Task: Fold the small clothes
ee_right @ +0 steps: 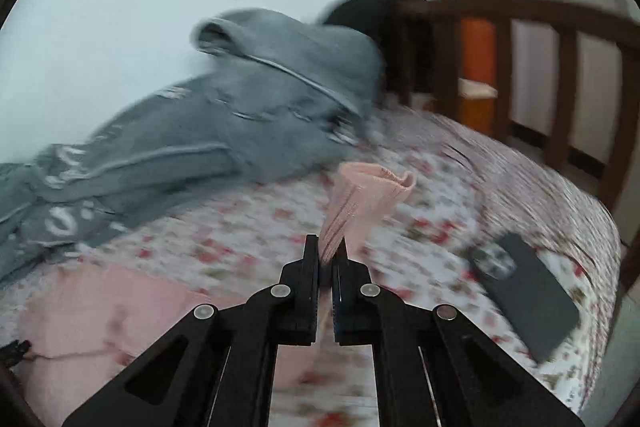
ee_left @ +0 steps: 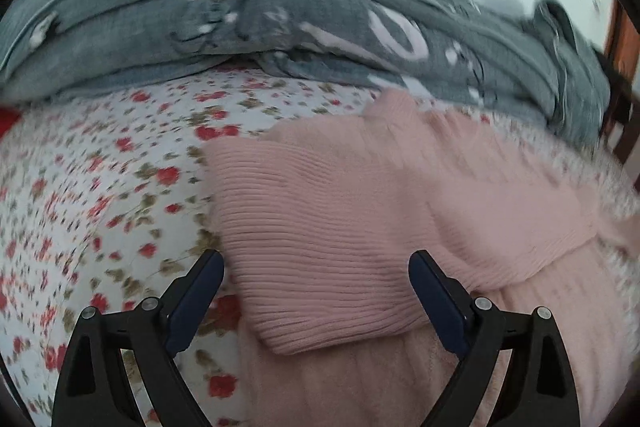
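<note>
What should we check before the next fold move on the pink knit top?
1. Right gripper shut on a bunch of the pink ribbed knit top: ok.
2. Left gripper open, holding nothing: ok.
3. Top's folded part between the left fingers, ready to pin: cannot tell.
4. Dark flat phone on the floral bedsheet, apart from the top: ok.
5. Crumpled grey fleece blanket off the top: cannot tell at the far edge.

Pink ribbed sweater (ee_left: 320, 227), red-flowered white bedsheet (ee_left: 100, 167), grey blanket (ee_left: 160, 7), dark phone (ee_right: 528, 291)
</note>
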A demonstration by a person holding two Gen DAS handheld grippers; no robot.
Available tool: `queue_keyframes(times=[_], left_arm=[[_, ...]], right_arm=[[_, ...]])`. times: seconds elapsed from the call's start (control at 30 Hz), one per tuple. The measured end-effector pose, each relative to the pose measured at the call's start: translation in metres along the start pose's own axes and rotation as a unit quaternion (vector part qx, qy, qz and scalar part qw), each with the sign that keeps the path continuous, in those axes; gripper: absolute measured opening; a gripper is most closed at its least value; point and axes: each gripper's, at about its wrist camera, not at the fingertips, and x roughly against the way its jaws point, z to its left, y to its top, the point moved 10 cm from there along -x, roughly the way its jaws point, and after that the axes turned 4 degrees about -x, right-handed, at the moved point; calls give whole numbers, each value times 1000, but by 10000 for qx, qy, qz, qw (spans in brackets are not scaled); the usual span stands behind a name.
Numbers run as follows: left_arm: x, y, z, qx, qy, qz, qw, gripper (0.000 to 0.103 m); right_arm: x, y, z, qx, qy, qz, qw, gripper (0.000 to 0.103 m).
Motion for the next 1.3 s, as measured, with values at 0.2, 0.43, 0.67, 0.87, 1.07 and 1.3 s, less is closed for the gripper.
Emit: queue_keyframes(times=[0.2,0.43,0.67,0.87,1.07,1.3], left_arm=[[50,-2,53,405,96,-632,9971,94],[66,-25,123,121,789,-630,9948,94],[44,-44,137,768,153,-328,9964,92],[50,-44,142,1074,-309,-546,9922,92],[49,-43,142,1156,-401,-562,9909,92],[52,-43,138,1129,-466,-500,9913,94]], right_arm=[[29,19,138,570,765,-282,9950,5],[46,-25,327,919,2140,7,9725,5],[46,-151,496,1555,3202,1074,9283,5],[16,-235,527,1562,3411,1962,9059,7],[22,-282,533,2084,3604,2738,8670,29],[38,-221,439,2065,3363,2018,8964,42]])
